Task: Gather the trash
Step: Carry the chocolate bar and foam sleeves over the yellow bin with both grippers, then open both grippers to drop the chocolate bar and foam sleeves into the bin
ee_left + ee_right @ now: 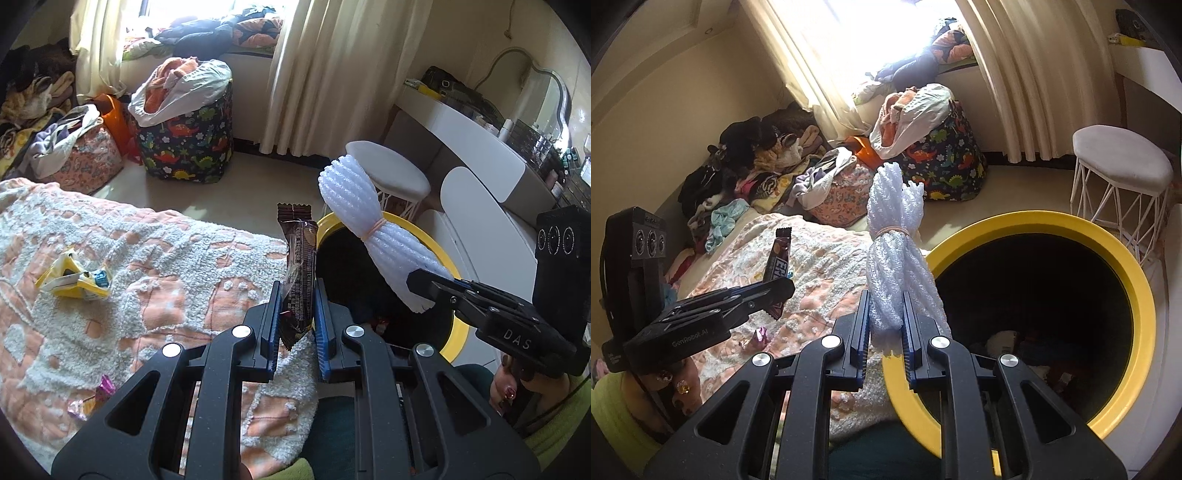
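Seen from the left wrist, left tongs (295,314) clamped on a brown snack wrapper (300,266) beside the yellow-rimmed bin (458,332), yellow wrapper (74,278) left behind on the bed (166,258); from the right wrist, right tongs (885,325) clamped on a white foam bundle (894,258) near the bin rim, neither yet dropped.

Two wrist cams, both tilted down over the bed edge

Each looks along its own fingers, close up; both catch the yellow-rimmed bin (456,334) (1141,295), the blanket (147,258) (820,266) and each other's gripper.
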Action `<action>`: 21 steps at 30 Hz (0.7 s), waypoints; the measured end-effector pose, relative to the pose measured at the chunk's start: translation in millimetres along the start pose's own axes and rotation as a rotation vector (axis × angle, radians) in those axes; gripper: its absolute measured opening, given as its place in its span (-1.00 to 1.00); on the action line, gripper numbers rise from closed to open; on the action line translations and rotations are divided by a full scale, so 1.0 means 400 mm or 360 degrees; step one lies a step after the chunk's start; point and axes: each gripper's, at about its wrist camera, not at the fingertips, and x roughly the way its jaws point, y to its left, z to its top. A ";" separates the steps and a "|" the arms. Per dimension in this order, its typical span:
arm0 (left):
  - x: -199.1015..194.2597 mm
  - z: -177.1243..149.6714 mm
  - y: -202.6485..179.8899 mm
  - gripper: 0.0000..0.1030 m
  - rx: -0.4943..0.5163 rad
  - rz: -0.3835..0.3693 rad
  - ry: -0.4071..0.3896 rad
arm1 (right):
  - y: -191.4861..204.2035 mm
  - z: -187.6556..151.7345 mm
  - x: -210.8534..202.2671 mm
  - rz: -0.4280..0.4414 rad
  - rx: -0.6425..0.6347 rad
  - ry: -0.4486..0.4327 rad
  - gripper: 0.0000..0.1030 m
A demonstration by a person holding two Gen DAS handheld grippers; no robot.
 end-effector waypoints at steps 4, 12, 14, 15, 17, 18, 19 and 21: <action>0.018 0.003 -0.028 -0.79 0.0026 -0.0028 0.0017 | -0.039 -0.002 -0.018 -0.0034 0.0047 -0.0014 -0.71; 0.055 0.006 -0.087 -0.79 0.0077 -0.0096 0.0049 | -0.108 -0.008 -0.049 -0.0112 0.0150 -0.0034 -0.71; 0.066 0.006 -0.100 -0.79 0.0086 -0.0120 0.0058 | -0.122 -0.009 -0.053 -0.0130 0.0177 -0.0036 -0.71; 0.072 0.007 -0.107 -0.79 0.0090 -0.0129 0.0065 | -0.130 -0.009 -0.055 -0.0138 0.0190 -0.0036 -0.71; 0.085 0.008 -0.121 -0.79 0.0094 -0.0151 0.0079 | -0.147 -0.010 -0.060 -0.0153 0.0216 -0.0034 -0.71; 0.089 0.009 -0.126 -0.79 0.0097 -0.0158 0.0084 | -0.154 -0.010 -0.061 -0.0161 0.0226 -0.0031 -0.71; 0.094 0.008 -0.133 -0.79 0.0099 -0.0165 0.0089 | -0.161 -0.012 -0.062 -0.0171 0.0238 -0.0026 -0.71; 0.106 0.009 -0.145 -0.79 0.0103 -0.0180 0.0100 | -0.173 -0.016 -0.067 -0.0191 0.0260 -0.0019 -0.71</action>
